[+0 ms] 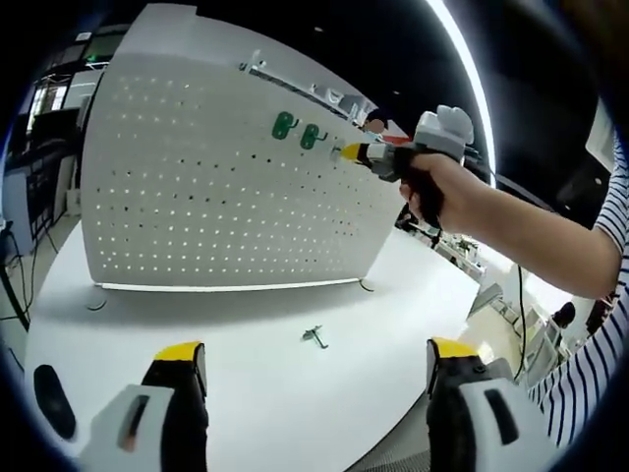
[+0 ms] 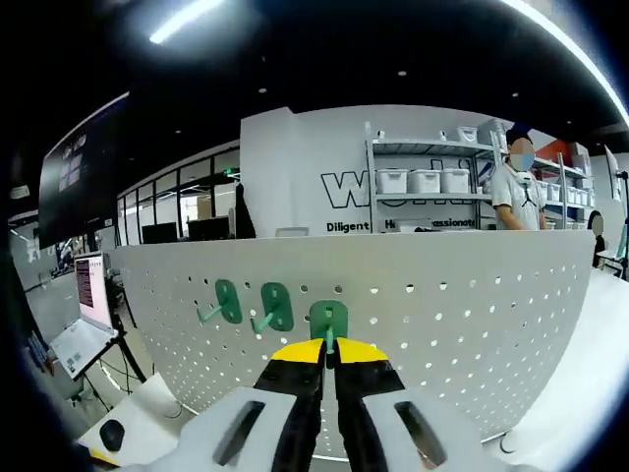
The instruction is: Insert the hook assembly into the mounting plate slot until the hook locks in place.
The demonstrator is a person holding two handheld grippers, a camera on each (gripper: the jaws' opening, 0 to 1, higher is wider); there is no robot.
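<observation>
A white perforated mounting plate (image 1: 226, 197) stands upright on the white table. Two green hooks (image 1: 284, 125) (image 1: 311, 136) hang on its upper part. In the right gripper view the same plate (image 2: 452, 315) carries those two hooks (image 2: 227, 301) (image 2: 274, 306), and a third green hook (image 2: 328, 322) sits against the plate just ahead of my right gripper (image 2: 329, 349), which is shut on its prong. My right gripper (image 1: 352, 152), held by a hand, presses at the plate to the right of the two hooks. My left gripper (image 1: 316, 356) is open low over the table. A small loose hook (image 1: 314, 337) lies on the table.
The round white table (image 1: 147, 315) ends near the bottom edge. A black mouse-like object (image 1: 53, 400) lies at the table's left. A person's arm in a striped sleeve (image 1: 590, 344) crosses the right. Shelves with bins (image 2: 423, 182) and a standing person (image 2: 518, 192) are behind the plate.
</observation>
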